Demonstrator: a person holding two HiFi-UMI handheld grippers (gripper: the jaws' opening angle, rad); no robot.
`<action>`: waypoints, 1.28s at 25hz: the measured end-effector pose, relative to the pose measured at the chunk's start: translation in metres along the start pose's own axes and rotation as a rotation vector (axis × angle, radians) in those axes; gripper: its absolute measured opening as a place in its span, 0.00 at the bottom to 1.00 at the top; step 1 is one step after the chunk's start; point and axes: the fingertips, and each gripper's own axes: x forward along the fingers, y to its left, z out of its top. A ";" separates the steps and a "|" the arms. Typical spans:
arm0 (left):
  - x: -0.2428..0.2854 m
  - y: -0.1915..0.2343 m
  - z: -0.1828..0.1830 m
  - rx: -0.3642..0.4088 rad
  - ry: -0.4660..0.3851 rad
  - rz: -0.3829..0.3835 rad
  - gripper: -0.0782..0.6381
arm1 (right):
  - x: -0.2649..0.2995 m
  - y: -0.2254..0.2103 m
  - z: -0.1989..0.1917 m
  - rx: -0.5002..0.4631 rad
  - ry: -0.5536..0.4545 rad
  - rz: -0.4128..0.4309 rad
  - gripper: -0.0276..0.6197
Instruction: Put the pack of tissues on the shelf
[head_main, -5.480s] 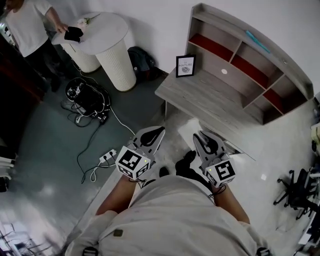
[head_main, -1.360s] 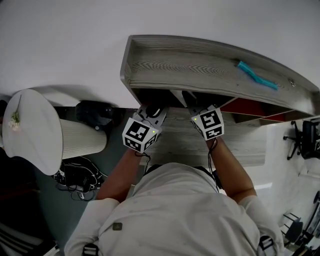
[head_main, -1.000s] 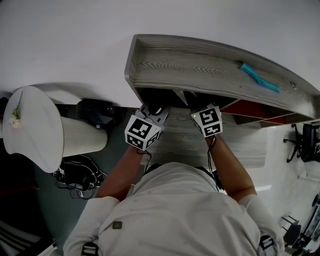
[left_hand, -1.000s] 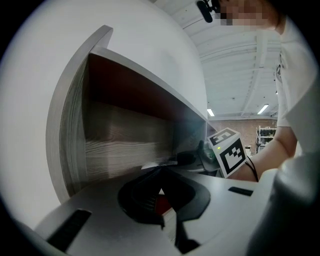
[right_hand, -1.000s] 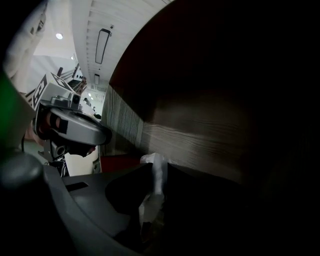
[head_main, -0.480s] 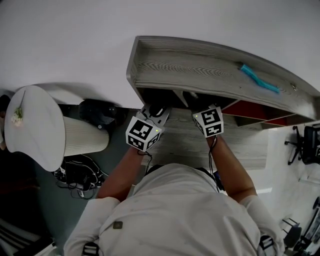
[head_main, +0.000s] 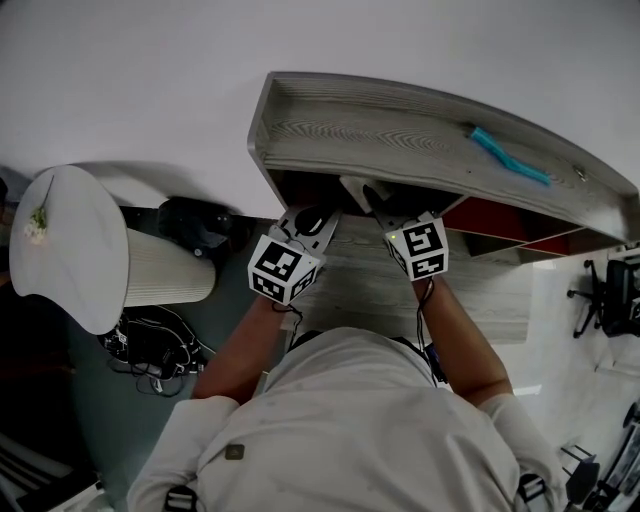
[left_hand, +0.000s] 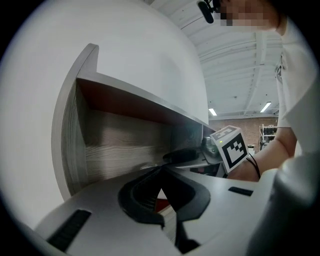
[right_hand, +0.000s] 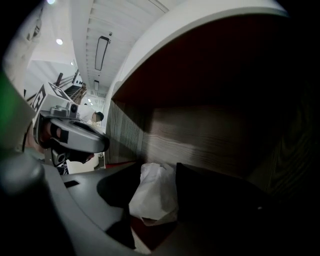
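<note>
The white pack of tissues stands on the red floor of the shelf's left compartment, seen in the right gripper view. It sits between the jaws of my right gripper, which are opening and stand apart around it. In the head view both grippers reach under the top board of the grey wooden shelf: the left gripper and the right gripper side by side. In the left gripper view the left gripper has its tips together with nothing between them.
A teal object lies on top of the shelf. The desk surface runs below the compartments. A round white table stands at the left, with a black bag and cables on the floor.
Several seconds ago I stood back from the desk with both grippers near my body. Now both reach into the shelf. Over the last second they hardly shift.
</note>
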 end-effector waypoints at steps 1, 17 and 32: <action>-0.001 -0.002 0.001 0.002 -0.002 0.005 0.13 | -0.004 0.001 0.002 0.002 -0.003 0.005 0.41; -0.008 -0.055 0.014 0.018 -0.034 0.108 0.13 | -0.066 0.022 0.018 -0.009 -0.064 0.132 0.41; -0.022 -0.116 -0.004 -0.033 -0.037 0.255 0.13 | -0.139 0.032 0.005 -0.011 -0.112 0.303 0.35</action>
